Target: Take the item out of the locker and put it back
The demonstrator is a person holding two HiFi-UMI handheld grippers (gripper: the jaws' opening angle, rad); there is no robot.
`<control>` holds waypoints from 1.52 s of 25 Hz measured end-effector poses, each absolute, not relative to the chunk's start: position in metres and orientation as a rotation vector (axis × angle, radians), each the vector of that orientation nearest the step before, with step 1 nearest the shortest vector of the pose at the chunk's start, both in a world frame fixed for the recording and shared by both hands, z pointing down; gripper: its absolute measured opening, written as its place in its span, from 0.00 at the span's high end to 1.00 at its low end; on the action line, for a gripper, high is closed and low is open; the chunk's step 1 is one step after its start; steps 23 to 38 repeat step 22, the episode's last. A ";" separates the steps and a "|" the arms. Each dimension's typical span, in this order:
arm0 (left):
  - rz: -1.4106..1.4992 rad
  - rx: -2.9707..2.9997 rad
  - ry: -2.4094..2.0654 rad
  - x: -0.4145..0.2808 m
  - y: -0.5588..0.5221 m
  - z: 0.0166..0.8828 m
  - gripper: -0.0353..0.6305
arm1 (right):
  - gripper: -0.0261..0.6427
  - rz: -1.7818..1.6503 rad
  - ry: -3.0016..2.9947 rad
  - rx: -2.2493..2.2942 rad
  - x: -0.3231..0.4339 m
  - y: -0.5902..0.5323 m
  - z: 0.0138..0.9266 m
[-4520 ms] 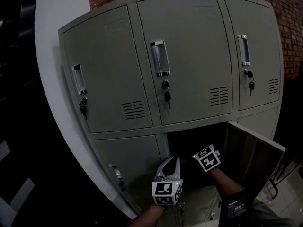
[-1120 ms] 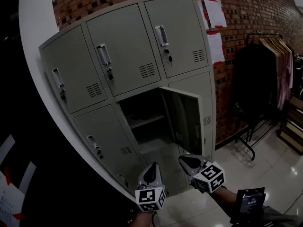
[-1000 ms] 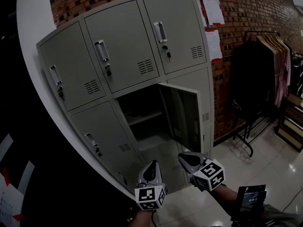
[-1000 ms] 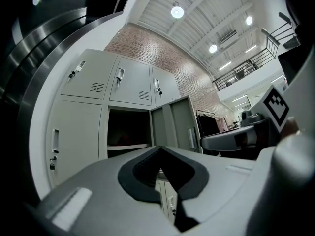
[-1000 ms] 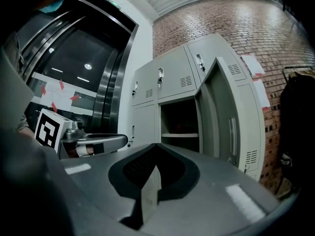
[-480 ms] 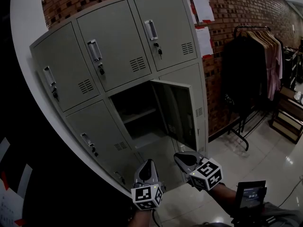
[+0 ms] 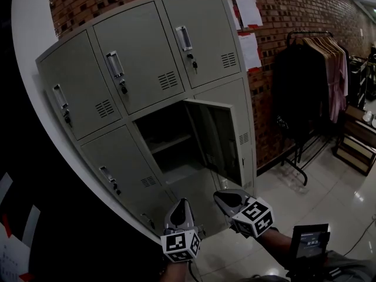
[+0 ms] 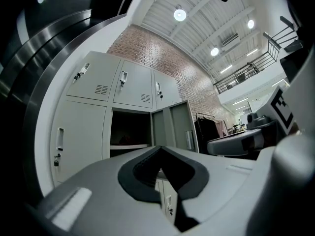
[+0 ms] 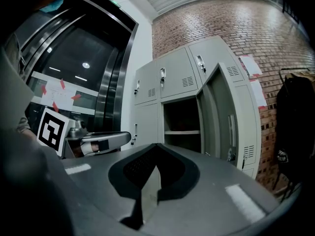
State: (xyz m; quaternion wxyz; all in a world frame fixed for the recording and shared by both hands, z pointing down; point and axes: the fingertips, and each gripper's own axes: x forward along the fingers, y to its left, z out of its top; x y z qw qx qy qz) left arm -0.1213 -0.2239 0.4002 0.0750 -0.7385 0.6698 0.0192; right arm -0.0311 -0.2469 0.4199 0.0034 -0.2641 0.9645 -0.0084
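The locker point(image 7: 147, 57) had its lower middle door point(image 7: 218, 140) open. A shelf point(image 7: 170, 143) showed in the dark compartment, but the item could not be made out. Well in front of the locker, the left gripper point(image 7: 180, 203) and right gripper point(image 7: 220, 196) were both fully closed and empty. A reach might clip the half-swung door, or closed jaws might shove the item. There were six doors, one shelf and two grippers.

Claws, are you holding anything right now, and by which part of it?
Nothing is held. The left claw and the right claw are both shut and empty, out in front of the open locker.
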 end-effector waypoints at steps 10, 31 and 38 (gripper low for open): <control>0.065 -2.220 2.015 -0.120 -0.222 0.401 0.95 | 0.98 -0.018 3.024 -0.813 -0.033 -0.243 0.414; 0.076 -2.218 2.024 -0.125 -0.229 0.403 0.95 | 0.98 0.006 3.031 -0.799 -0.039 -0.250 0.411; 0.076 -2.218 2.024 -0.125 -0.229 0.403 0.95 | 0.98 0.006 3.031 -0.799 -0.039 -0.250 0.411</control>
